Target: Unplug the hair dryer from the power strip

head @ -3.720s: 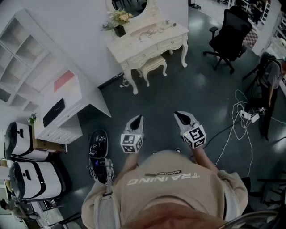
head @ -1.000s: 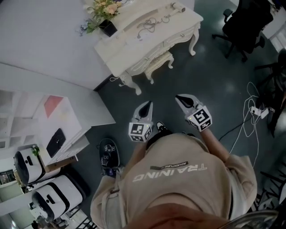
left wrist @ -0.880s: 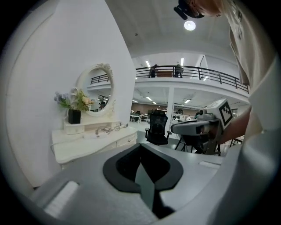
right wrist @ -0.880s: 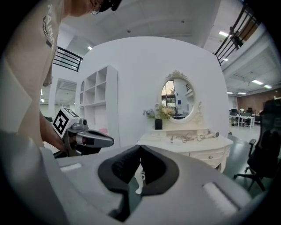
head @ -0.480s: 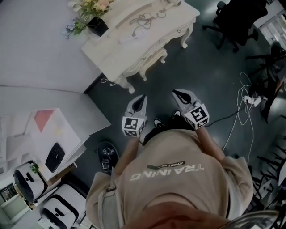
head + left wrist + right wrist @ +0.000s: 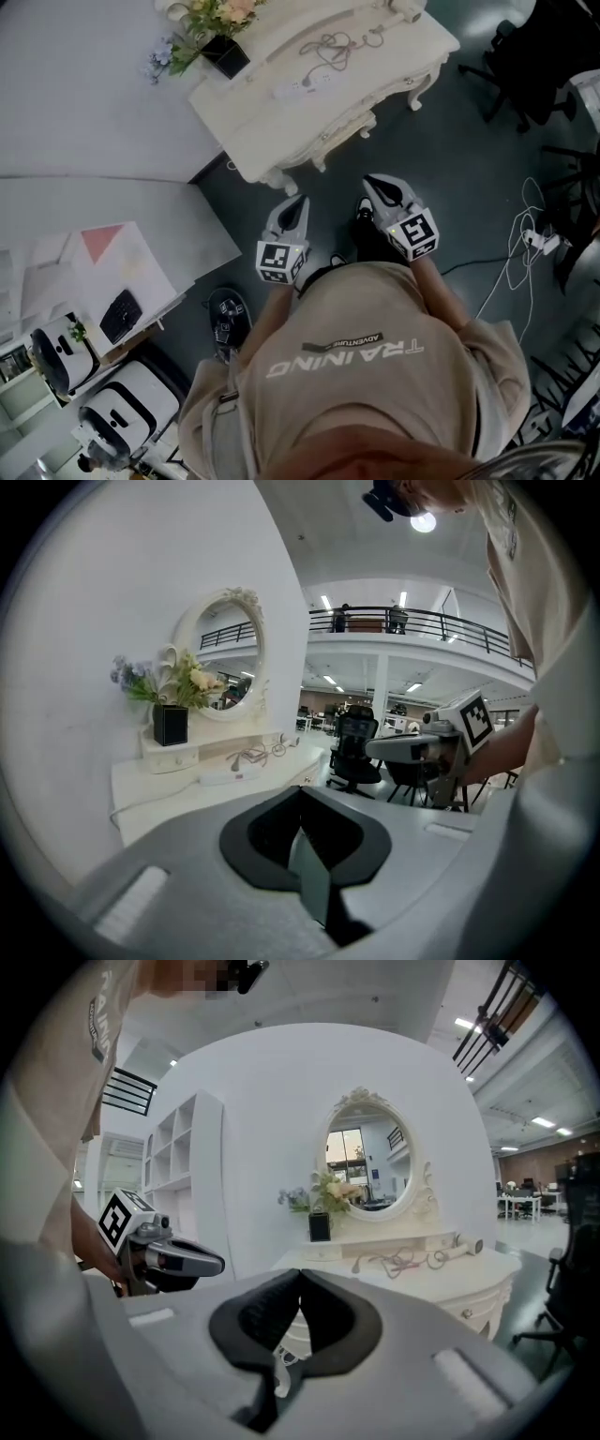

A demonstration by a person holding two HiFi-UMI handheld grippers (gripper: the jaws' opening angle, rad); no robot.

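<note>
On the cream dressing table (image 6: 281, 131) a white hair dryer (image 6: 408, 11) lies at the far right end. Its cord (image 6: 342, 42) coils toward a white power strip (image 6: 300, 87) near the table's middle. The left gripper (image 6: 295, 208) and right gripper (image 6: 372, 183) are both shut and empty, held side by side over the floor, short of the table's front edge. In the right gripper view the right gripper (image 6: 300, 1271) faces the hair dryer (image 6: 459, 1249) and cord (image 6: 398, 1262). In the left gripper view the left gripper (image 6: 300, 789) faces the power strip (image 6: 230, 776).
A black vase of flowers (image 6: 220, 47) stands at the table's left end and an oval mirror (image 6: 368, 1162) behind it. A stool (image 6: 352, 120) sits under the table. A black office chair (image 6: 553, 56) and white floor cables (image 6: 534, 239) are at the right, a white shelf unit (image 6: 103, 272) at the left.
The person has walked toward the dressing table, which now lies closer to both grippers. The two grippers moved forward together and stayed shut.
</note>
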